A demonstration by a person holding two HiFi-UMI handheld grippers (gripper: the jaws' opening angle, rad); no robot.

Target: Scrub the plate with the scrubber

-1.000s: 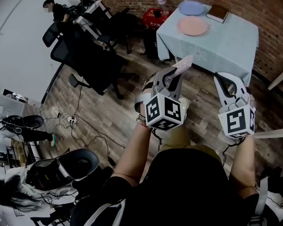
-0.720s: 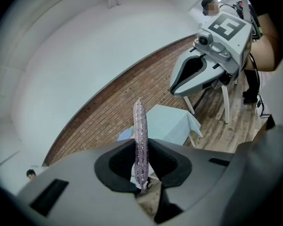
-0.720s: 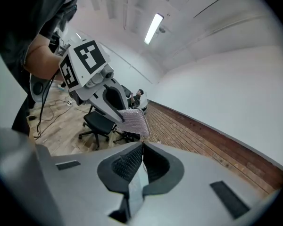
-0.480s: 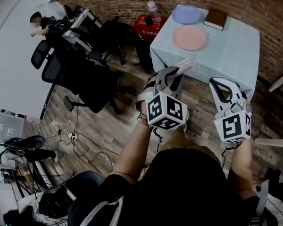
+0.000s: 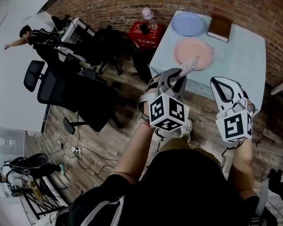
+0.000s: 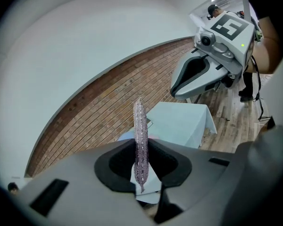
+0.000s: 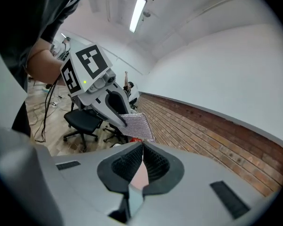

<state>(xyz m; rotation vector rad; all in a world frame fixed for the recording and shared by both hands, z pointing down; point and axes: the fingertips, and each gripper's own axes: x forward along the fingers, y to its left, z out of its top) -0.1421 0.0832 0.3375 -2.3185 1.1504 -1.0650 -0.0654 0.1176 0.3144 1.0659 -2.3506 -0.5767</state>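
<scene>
Short of table (image 5: 203,79) edge | left gripper (image 5: 176,75) clamps scrubber (image 5: 188,66); right gripper (image 5: 220,83) closed, empty

1. My left tongs (image 5: 177,75) and right tongs (image 5: 218,84) are pale grey with black ribbed pads.
2. Each cube (image 5: 167,112) shows black-and-white square markers.
3. The scrubber (image 5: 188,66) is a glittery silver-mauve mesh.
4. The plate (image 5: 194,53) is pink. At its twelve o'clock sits a blue plate (image 5: 190,23), and at one o'clock a brown book (image 5: 219,28).
5. The cloth (image 5: 240,55) is pale blue-green.
6. At the plate's ten o'clock is a red crate (image 5: 142,36).
7. The wall (image 5: 113,4) is red-brown brick, the floor (image 5: 108,135) brown planks, and the chair (image 5: 80,95) black.
</scene>
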